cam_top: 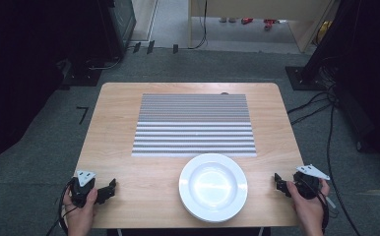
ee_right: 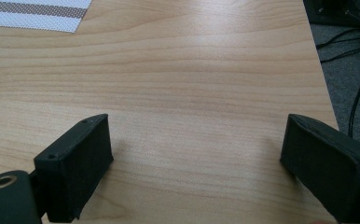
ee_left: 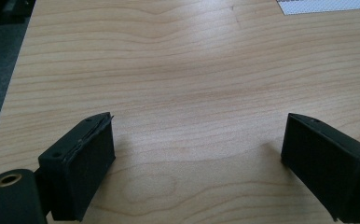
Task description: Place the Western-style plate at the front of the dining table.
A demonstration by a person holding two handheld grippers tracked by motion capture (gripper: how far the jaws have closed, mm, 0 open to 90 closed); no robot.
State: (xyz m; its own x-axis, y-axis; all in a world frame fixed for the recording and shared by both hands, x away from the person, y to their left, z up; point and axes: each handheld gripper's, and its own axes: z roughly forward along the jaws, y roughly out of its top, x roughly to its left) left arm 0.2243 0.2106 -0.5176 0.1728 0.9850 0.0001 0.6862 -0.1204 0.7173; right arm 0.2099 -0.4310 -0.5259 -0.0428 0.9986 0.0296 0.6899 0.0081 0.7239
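Observation:
A white plate [cam_top: 213, 187] sits near the front edge of the wooden table [cam_top: 143, 172], with what looks like another plate stacked under it. Behind it lies a grey-and-white striped placemat [cam_top: 194, 125]. My left gripper [cam_top: 110, 190] rests at the front left of the table, well left of the plate. In the left gripper view it [ee_left: 197, 140] is open, with bare wood between the jaws. My right gripper [cam_top: 278, 183] rests at the front right, beside the plate, and it [ee_right: 197, 140] is open over bare wood too.
A corner of the placemat [ee_left: 327, 4] shows at the top right of the left gripper view, and a corner [ee_right: 29, 16] at the top left of the right gripper view. Cables [cam_top: 316, 105] lie on the grey floor right of the table. Dark equipment [cam_top: 114, 24] stands at the back left.

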